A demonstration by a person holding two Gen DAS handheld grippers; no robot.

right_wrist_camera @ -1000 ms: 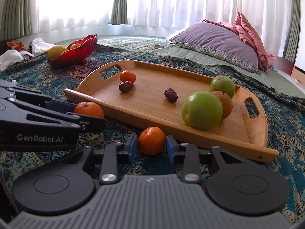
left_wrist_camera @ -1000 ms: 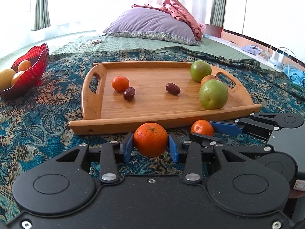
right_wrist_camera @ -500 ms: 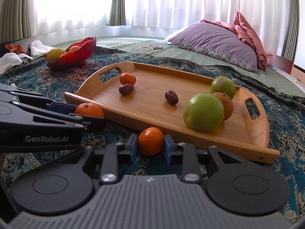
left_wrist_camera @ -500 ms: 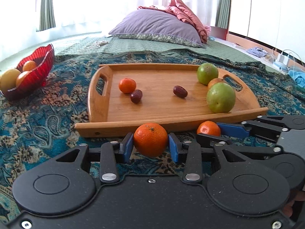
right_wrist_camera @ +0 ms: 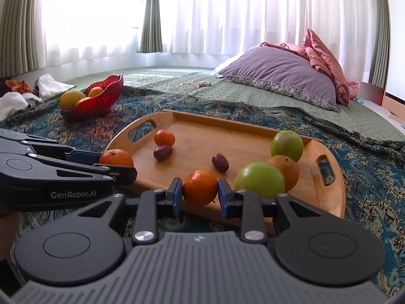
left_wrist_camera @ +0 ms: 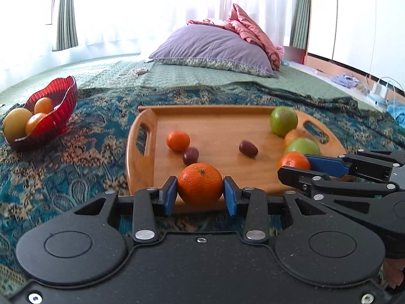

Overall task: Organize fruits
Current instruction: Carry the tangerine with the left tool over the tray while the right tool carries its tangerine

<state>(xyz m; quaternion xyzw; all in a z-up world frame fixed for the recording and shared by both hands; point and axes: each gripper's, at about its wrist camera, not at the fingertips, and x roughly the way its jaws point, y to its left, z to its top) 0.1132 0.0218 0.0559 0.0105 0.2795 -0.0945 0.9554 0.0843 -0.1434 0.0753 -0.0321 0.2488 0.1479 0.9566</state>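
Two grippers side by side over the near edge of a wooden tray (left_wrist_camera: 141,157), each pinching a fruit. Left gripper (left_wrist_camera: 200,195): blue pads pressed against both sides of a large orange (left_wrist_camera: 200,187), held clear of the patterned blanket (left_wrist_camera: 76,177). Right gripper (right_wrist_camera: 200,195): pads clamped on a smaller mandarin (right_wrist_camera: 200,187), likewise lifted above the tray's near rim. Seen from the left wrist, right gripper just to the right and slightly ahead, its mandarin showing between the fingers. Ahead of the left gripper, on the tray: a small mandarin on the tray (left_wrist_camera: 178,140) touching a dark date (left_wrist_camera: 190,155), further right a second date (left_wrist_camera: 248,148) lying alone. Ahead and right, near the tray's right handle: a far green fruit (left_wrist_camera: 283,121), a near green fruit (left_wrist_camera: 302,147) and an orange fruit between them (left_wrist_camera: 295,134), bunched close together. Far ahead and left of both grippers, well apart from the tray: a red glass bowl (left_wrist_camera: 59,106) on the blanket, holding one yellow fruit and two orange ones. Beyond the tray, on the bed: a purple pillow (left_wrist_camera: 212,48) with a pink quilt (left_wrist_camera: 250,33) bunched against it. Bright curtained windows behind.
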